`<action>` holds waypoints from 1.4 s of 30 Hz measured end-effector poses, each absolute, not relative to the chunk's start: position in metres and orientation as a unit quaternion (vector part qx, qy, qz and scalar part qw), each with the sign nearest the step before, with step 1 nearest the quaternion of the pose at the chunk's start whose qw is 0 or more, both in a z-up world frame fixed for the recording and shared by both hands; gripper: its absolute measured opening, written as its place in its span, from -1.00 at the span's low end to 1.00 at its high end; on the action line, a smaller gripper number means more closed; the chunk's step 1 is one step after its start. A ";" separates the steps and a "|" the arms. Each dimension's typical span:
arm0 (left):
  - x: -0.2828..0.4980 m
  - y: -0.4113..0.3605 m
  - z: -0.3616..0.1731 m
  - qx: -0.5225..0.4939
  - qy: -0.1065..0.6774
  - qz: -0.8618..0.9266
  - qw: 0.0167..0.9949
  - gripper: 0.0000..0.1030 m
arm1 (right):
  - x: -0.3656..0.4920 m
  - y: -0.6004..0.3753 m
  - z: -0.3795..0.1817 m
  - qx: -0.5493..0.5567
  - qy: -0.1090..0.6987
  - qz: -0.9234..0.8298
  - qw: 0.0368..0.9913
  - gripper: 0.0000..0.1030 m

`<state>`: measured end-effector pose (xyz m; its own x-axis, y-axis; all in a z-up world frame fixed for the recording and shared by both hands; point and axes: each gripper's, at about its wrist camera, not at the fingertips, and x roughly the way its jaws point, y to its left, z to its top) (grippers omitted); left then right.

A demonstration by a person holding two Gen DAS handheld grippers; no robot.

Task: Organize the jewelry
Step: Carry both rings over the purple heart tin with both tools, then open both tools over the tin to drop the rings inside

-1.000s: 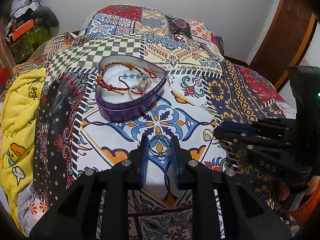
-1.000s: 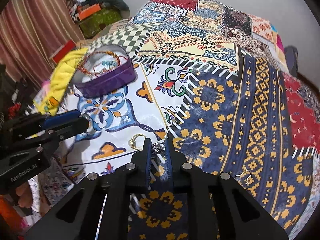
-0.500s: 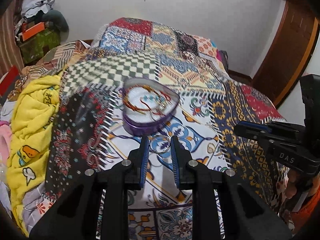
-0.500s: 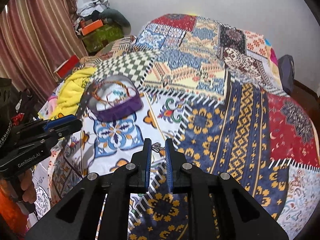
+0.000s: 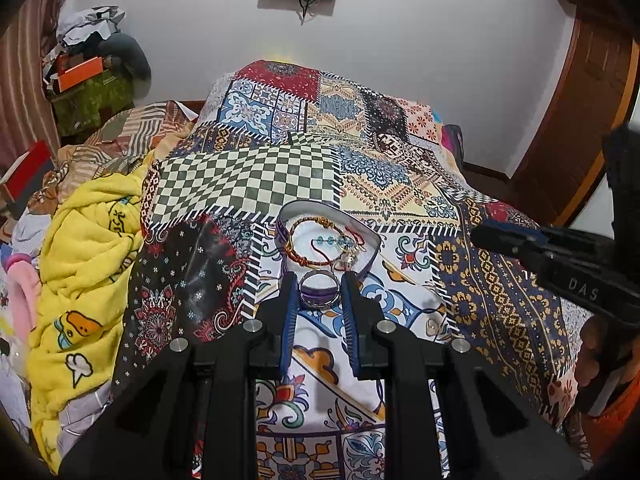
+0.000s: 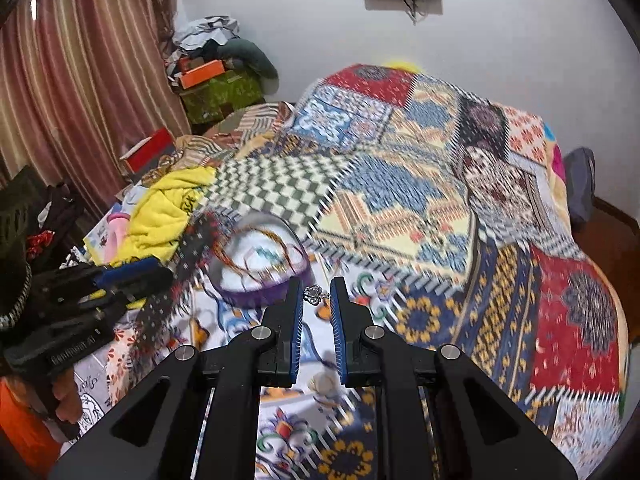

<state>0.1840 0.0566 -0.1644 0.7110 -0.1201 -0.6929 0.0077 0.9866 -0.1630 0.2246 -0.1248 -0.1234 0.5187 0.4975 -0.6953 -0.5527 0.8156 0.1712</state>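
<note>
My left gripper [image 5: 319,287] is shut on a silver bangle [image 5: 319,289] and holds it in the air just in front of the purple heart-shaped tin [image 5: 370,259]. The tin holds red and orange cord bracelets [image 5: 316,246] on white padding. My right gripper [image 6: 316,295] is shut on a small silver earring [image 6: 314,294], held above the bedspread to the right of the tin [image 6: 256,294]. A gold ring [image 5: 433,325] lies on the patterned bedspread [image 5: 248,176] in front of the tin to the right.
A yellow blanket [image 5: 80,264] is heaped at the bed's left side. Boxes and clothes [image 5: 84,80] stand by the far wall on the left. A wooden door [image 5: 580,120] is at the right. The right gripper [image 5: 560,256] shows in the left wrist view.
Both grippers have risen off the bedspread with their pieces held, and moved towards the tin. The bangle now hangs just before the tin's near wall.
</note>
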 end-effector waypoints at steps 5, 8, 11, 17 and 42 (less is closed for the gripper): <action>0.192 0.058 -0.165 -0.075 0.376 -0.035 0.923 -0.60 | 0.230 -0.107 -0.116 -0.043 0.374 0.319 0.870 -0.76; 0.199 0.059 -0.167 -0.075 0.376 -0.038 0.923 -0.60 | 0.234 -0.096 -0.114 -0.047 0.371 0.328 0.868 -0.76; 0.205 0.059 -0.170 -0.073 0.376 -0.040 0.923 -0.60 | 0.239 -0.086 -0.116 -0.049 0.371 0.336 0.864 -0.76; 0.220 0.057 -0.180 -0.067 0.385 -0.046 0.919 -0.60 | 0.253 -0.070 -0.123 -0.060 0.380 0.345 0.856 -0.76; 0.247 0.052 -0.206 -0.069 0.405 -0.054 0.910 -0.60 | 0.277 -0.050 -0.156 -0.058 0.427 0.343 0.835 -0.76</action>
